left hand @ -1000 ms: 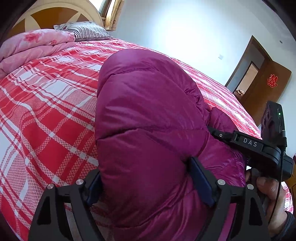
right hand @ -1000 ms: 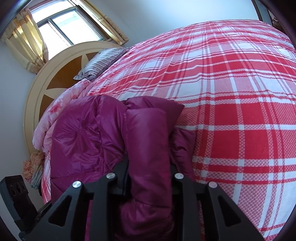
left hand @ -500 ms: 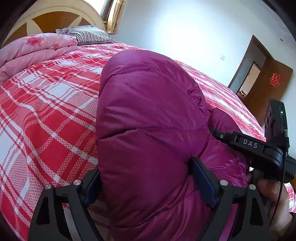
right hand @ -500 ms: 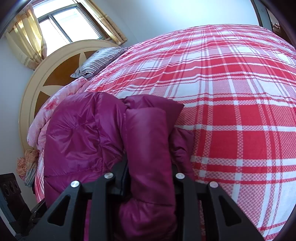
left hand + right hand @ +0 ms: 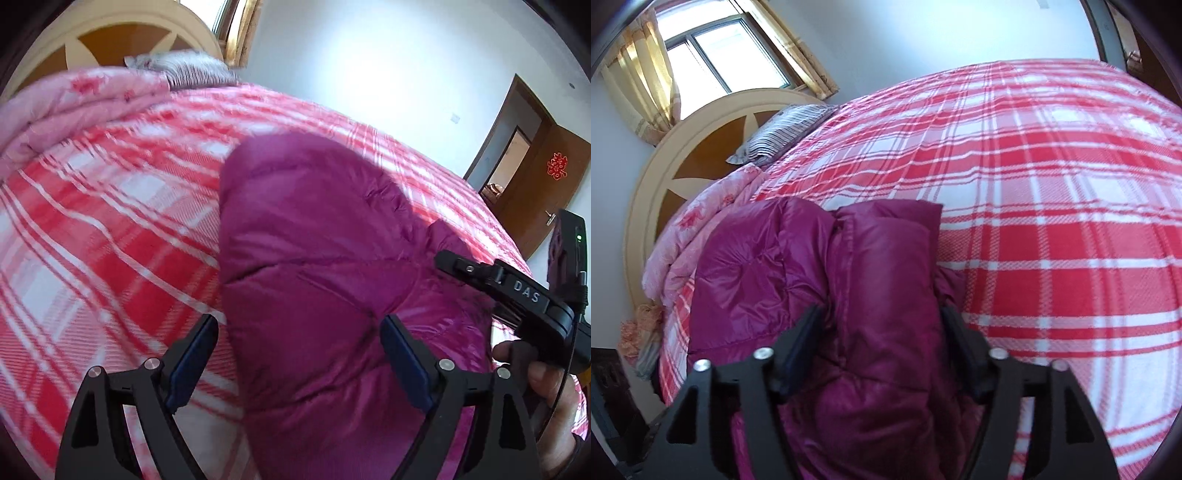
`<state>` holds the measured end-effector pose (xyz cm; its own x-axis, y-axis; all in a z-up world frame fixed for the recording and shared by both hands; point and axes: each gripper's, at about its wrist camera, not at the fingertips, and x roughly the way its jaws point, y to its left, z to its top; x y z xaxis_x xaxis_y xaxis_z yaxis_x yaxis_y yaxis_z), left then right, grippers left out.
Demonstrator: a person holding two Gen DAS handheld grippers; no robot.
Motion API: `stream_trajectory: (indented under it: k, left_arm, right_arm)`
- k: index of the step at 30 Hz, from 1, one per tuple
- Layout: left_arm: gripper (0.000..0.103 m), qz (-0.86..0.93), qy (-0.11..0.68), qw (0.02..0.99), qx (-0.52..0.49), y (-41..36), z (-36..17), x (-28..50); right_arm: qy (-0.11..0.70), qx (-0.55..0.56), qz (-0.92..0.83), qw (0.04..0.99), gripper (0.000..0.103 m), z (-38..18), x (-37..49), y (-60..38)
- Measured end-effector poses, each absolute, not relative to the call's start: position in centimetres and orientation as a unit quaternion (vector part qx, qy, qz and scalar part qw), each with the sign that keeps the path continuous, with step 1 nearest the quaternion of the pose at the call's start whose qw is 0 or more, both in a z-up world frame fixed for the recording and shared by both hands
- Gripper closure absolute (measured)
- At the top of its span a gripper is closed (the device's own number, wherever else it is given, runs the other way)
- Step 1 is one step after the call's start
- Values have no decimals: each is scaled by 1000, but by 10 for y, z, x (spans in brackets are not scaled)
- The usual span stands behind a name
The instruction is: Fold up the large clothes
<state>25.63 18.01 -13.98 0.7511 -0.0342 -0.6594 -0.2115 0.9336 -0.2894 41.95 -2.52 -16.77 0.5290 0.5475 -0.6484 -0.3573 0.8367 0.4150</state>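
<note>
The magenta down jacket (image 5: 879,295) is lying bundled on the red plaid bedspread (image 5: 1052,221), near the bed's edge closest to the person. The right gripper (image 5: 882,350) is opening its jaws around a folded section, which is sitting loosely between them. The left gripper (image 5: 299,354) is standing wide apart beside another padded fold, not pinching it. Releasing well probably means drawing both tools back straight, so the puffy layers are not dragged open.
</note>
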Motion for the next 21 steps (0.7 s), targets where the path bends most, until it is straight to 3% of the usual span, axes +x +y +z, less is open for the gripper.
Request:
stream_trajectory:
  k: [6, 21]
  left_arm:
    - [13, 48, 298, 943, -142, 174, -89, 214]
    - [13, 43, 233, 967, -98, 157, -28, 159]
  right_arm:
    - [349, 120, 247, 896, 16, -125, 383, -45]
    - [252, 80, 252, 931, 6, -51, 280, -57]
